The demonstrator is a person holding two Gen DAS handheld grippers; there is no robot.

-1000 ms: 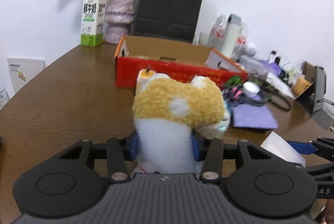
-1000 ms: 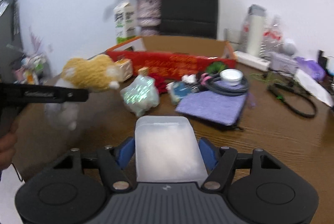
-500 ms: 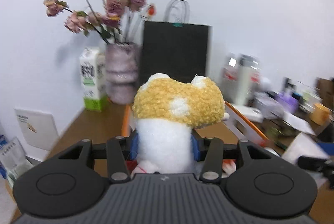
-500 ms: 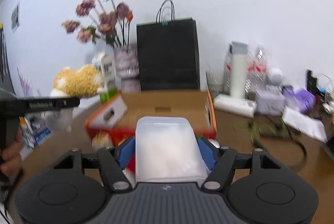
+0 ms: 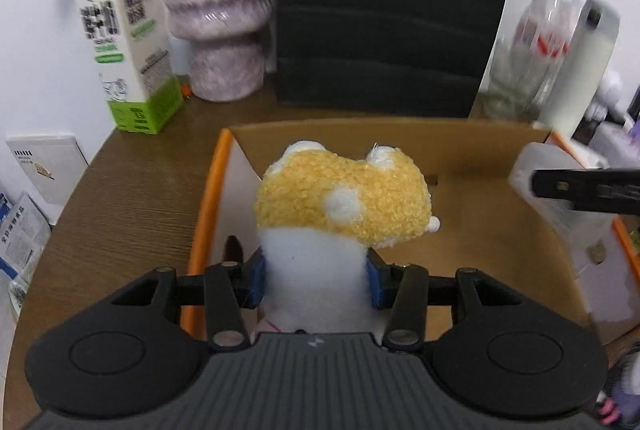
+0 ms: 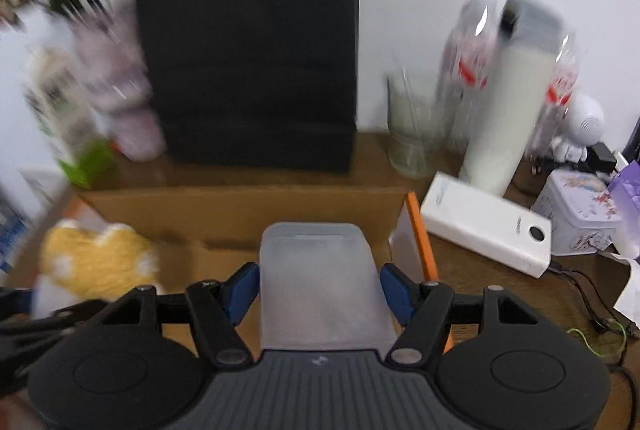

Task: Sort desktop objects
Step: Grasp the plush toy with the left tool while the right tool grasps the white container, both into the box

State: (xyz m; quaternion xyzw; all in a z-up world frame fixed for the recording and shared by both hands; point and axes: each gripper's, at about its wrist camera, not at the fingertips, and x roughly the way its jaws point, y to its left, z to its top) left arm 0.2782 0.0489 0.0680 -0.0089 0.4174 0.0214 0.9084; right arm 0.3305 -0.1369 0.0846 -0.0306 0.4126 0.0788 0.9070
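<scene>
My left gripper (image 5: 316, 280) is shut on a plush toy (image 5: 344, 205) with a yellow fuzzy head and white body, held above the open cardboard box (image 5: 400, 137) with orange edges. My right gripper (image 6: 320, 288) is shut on a translucent white plastic container (image 6: 320, 278), also over the box (image 6: 240, 207). In the left wrist view the right gripper's finger and the container (image 5: 560, 205) show at the right, over the box's right side. The plush toy (image 6: 96, 262) appears at the left in the right wrist view.
Behind the box stand a black paper bag (image 5: 392, 9), a pink vase (image 5: 220, 5) and a milk carton (image 5: 128, 41). At the right are a white bottle (image 6: 516, 109), a glass (image 6: 412, 125), a white power bank (image 6: 488, 230), a tin (image 6: 580, 218) and cables.
Both grippers travelled forward across the table with their loads and tipped downward. They went from the cluttered table front to hanging over the open box.
</scene>
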